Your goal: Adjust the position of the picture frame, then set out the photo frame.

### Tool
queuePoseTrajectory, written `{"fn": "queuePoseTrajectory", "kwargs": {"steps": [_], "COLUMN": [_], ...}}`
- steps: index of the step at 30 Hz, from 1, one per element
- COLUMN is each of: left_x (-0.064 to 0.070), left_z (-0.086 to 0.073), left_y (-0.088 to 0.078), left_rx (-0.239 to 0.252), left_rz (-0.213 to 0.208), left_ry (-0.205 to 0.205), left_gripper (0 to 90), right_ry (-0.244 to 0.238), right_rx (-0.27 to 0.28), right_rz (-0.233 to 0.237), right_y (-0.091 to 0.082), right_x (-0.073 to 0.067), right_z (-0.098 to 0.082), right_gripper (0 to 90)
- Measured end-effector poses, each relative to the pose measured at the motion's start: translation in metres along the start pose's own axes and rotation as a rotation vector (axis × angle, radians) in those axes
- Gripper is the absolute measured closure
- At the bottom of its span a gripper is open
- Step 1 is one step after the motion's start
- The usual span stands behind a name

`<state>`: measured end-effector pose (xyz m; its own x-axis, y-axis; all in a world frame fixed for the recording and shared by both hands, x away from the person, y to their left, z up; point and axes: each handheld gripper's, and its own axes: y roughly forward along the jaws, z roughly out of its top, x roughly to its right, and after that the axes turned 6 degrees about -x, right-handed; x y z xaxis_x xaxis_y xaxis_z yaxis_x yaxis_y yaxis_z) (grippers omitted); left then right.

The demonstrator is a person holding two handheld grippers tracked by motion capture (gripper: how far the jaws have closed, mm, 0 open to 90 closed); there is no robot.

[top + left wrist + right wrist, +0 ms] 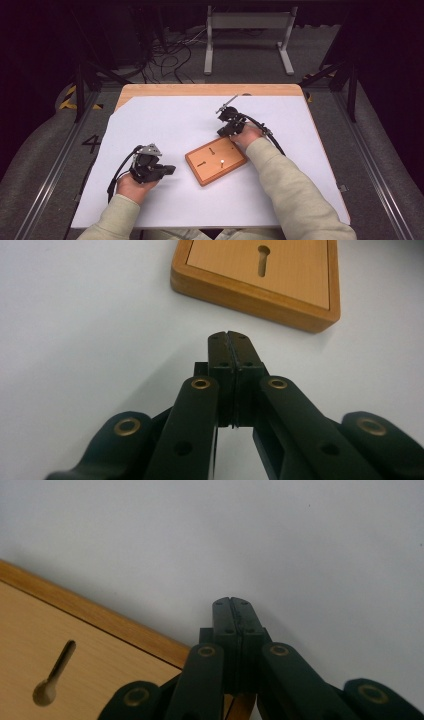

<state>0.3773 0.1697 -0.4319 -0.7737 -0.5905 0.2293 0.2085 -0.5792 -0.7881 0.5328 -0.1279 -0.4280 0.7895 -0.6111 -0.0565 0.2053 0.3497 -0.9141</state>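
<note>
The left gripper [167,169] rests on the white-covered surface [170,120], fingers closed on nothing, just left of the flat rectangular wooden board [216,160] with keyhole slots. The right gripper [226,131] sits at the board's far edge, fingers closed and empty. Bare surface lies all around.

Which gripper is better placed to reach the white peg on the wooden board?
Probably the left gripper: it points at the board from close by. The right gripper points away. Both are shut, and the peg sits between them.
</note>
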Motion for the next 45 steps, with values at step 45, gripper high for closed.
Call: {"fn": "queuePoseTrajectory", "kwargs": {"steps": [45], "left_x": [-0.011], "left_z": [0.013], "left_y": [-0.015], "left_rx": [0.111], "left_rz": [0.045], "left_ry": [0.069], "left_gripper": [60.1], "right_ry": [-0.106], "right_rx": [0.418], "right_rz": [0.036], "right_y": [-0.089], "right_x": [-0.076], "right_z": [-0.124], "right_gripper": [70.3]}}
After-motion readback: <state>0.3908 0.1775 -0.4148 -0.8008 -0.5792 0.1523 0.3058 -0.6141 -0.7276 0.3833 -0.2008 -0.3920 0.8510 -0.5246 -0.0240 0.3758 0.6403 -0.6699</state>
